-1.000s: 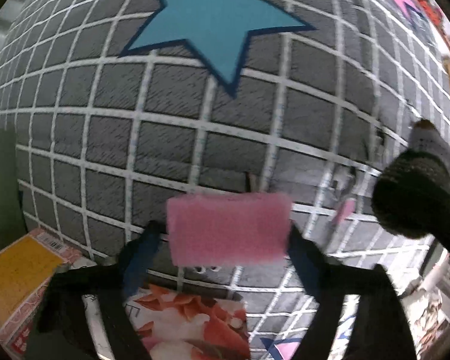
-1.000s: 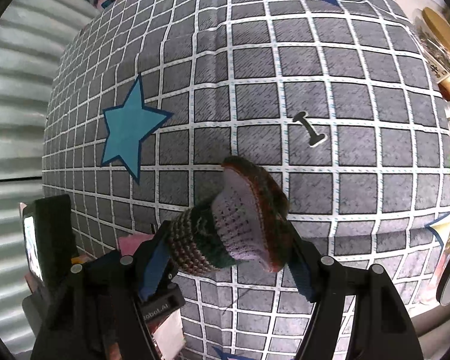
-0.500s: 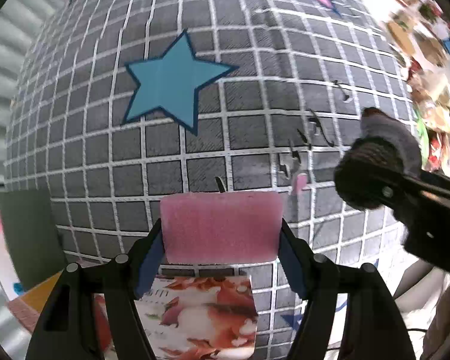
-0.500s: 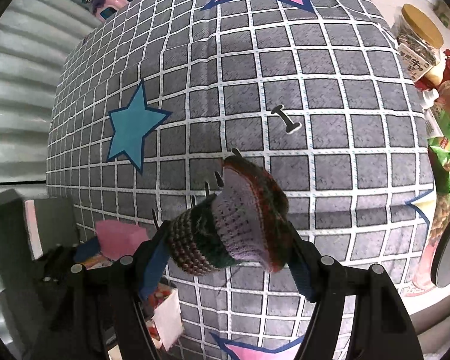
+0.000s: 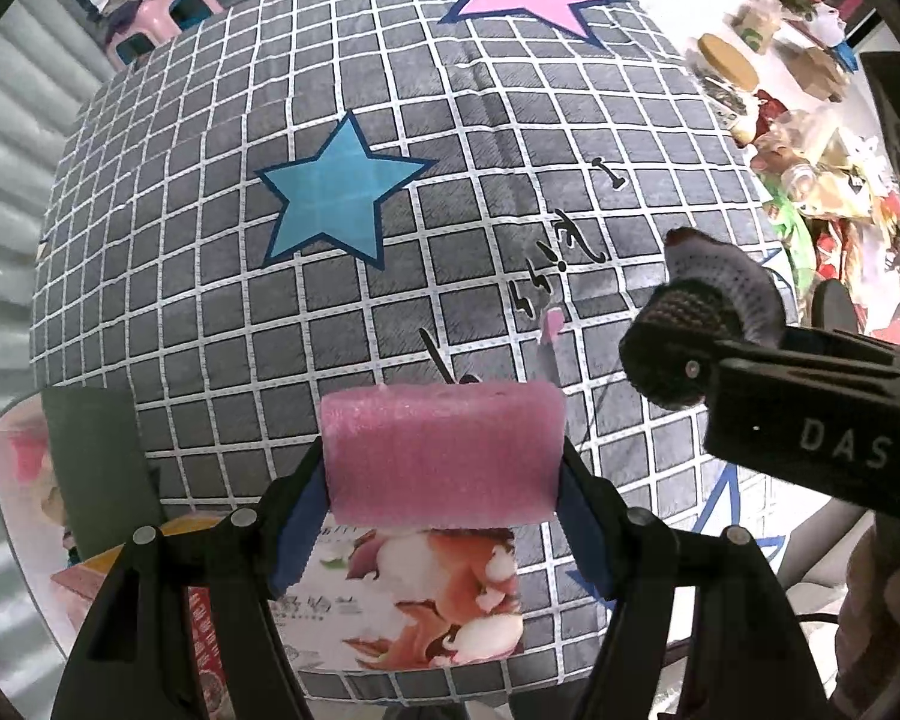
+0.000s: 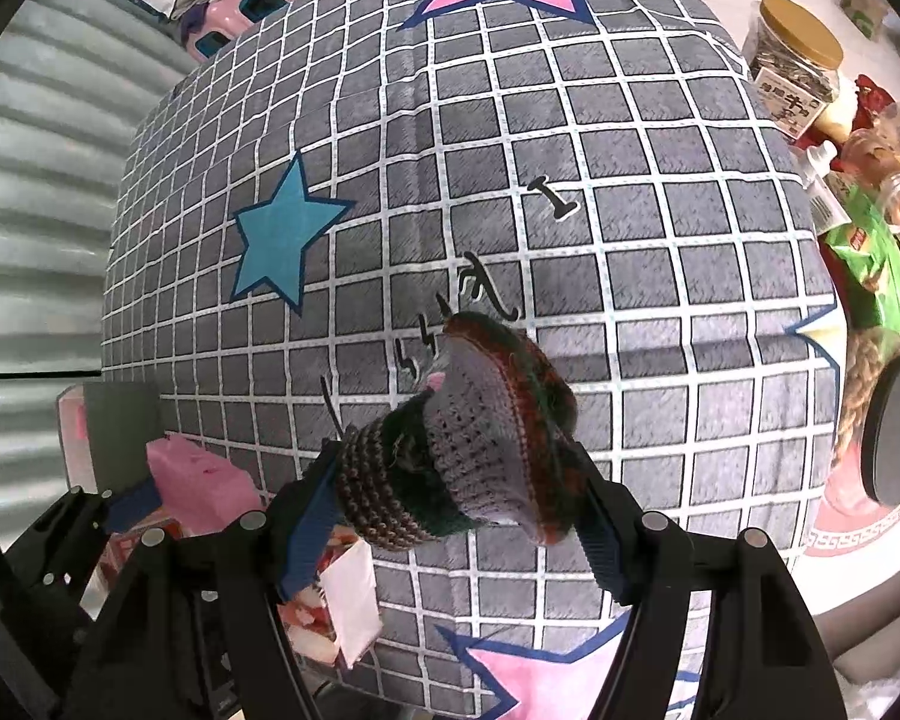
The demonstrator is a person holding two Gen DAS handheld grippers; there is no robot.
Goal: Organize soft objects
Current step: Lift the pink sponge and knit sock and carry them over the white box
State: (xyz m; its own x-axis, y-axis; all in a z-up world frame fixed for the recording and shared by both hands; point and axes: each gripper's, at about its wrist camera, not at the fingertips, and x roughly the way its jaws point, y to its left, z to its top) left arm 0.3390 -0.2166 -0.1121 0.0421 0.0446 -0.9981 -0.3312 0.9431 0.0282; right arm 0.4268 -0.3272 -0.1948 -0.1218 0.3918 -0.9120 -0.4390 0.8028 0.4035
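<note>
Pink foam block [image 5: 441, 450], spanning the gap of my left tool [image 5: 441, 468] and pinched at both ends by the blue pads; it hangs clear above the grey checked cloth [image 5: 210, 240] that covers the counter. The block looks light and spongy, so I judge a modest squeeze across its short ends enough, and a harder one would only dent it. In the right wrist view the same block [image 6: 198, 480] shows at lower left, above a carton whose print I cannot read.

Knitted piece [image 6: 468, 444], grey-lilac with a brown and green rim and a striped cuff, clamped in my right tool [image 6: 450, 480], also lifted off the cloth. It is limp and stretchy by the look of the stitches; I would hold it at the thick cuff, where the yarn bunches, since the wide flap would fold and slip. Whether it is a hat, a sock or a toy I cannot make out. The left wrist view shows it [image 5: 708, 312] from the side, gripped ahead of the black body of the right tool.

A small pink scrap [image 5: 552, 321] lies on the cloth near some black printed marks; what it is stays unclear. The printed box [image 5: 414, 594] under the left tool is partly hidden by the foam and the tool arms, so I cannot tell whether it is open. No bin for the soft things shows in either view, and the jars and packets at the right edge are too warped to name
</note>
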